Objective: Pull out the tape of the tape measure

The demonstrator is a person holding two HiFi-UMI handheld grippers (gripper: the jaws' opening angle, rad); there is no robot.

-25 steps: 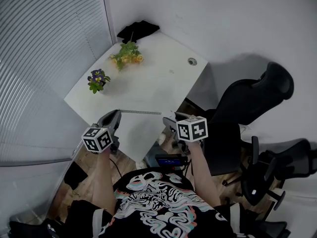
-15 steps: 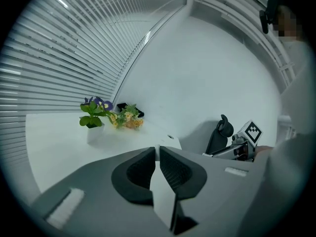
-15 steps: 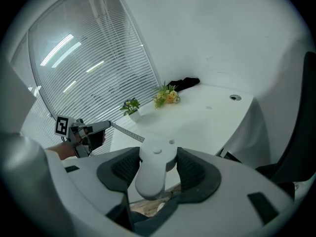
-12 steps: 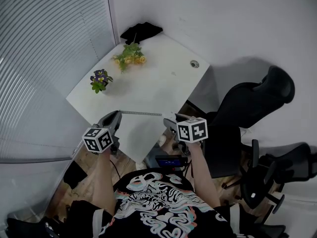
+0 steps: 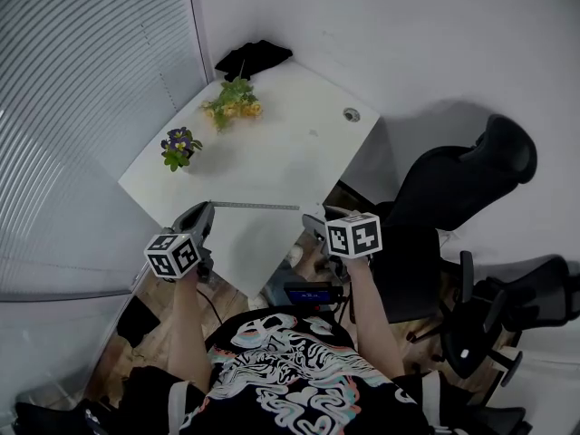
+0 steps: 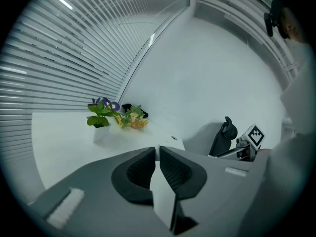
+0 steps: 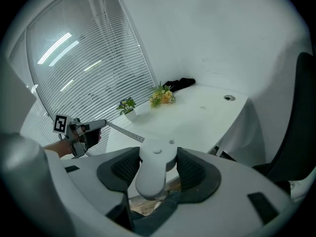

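Observation:
The tape (image 5: 258, 206) stretches level over the near edge of the white table (image 5: 290, 157), from one gripper to the other. My left gripper (image 5: 205, 212) is shut on the tape's end, a thin white strip (image 6: 163, 201) between its pads in the left gripper view. My right gripper (image 5: 314, 223) is shut on the tape measure's white case (image 7: 152, 171), which fills the gap between its jaws. In the right gripper view the tape (image 7: 126, 132) runs from the case to the left gripper (image 7: 102, 123). The left gripper view shows the right gripper (image 6: 243, 151) off to the right.
On the table stand a small pot of purple flowers (image 5: 178, 145), a bunch of yellow flowers (image 5: 233, 101), a black cloth (image 5: 252, 55) at the far corner and a round cable hole (image 5: 351, 114). Black office chairs (image 5: 462, 179) stand at the right. Window blinds (image 5: 82, 107) run along the left.

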